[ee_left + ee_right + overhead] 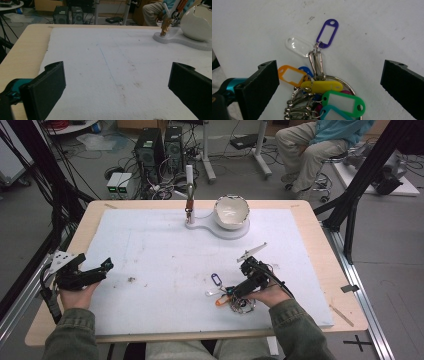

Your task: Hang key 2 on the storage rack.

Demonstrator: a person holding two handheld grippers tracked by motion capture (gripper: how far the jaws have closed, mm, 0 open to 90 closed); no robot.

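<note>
The bunch of key tags [231, 295] is found on the white mat [165, 255] at about five o'clock on the table [320, 227], directly under the right gripper [235, 292]. In the right gripper view the ring [348, 83] carries several tags on metal clips: a purple tag [327, 33] at twelve o'clock, a clear tag [299, 47] at eleven, an orange tag [288, 74] at nine, with a yellow tag [322, 86], a green tag [343, 100] and a teal tag [334, 114] stacked nearer the camera. The jaws of the right gripper are spread wide, one to each side of the bunch, and nothing is gripped.

The left gripper [102, 269] is held at about eight o'clock, well apart from the tags. Its jaws are likewise wide apart over bare mat.

A white stand [220, 227] with a bowl [231, 211] and an upright hook post [189, 195] is noted at twelve o'clock.

Risks are judged as follows. If the jaws are closed on the loose tags rather than the ring, a single tag may be pinched and the rest may swing, twist or slip free on lifting. The smooth plastic may slide between the pads. A closing stroke set too low may press the clips into the soft mat and drag it.
</note>
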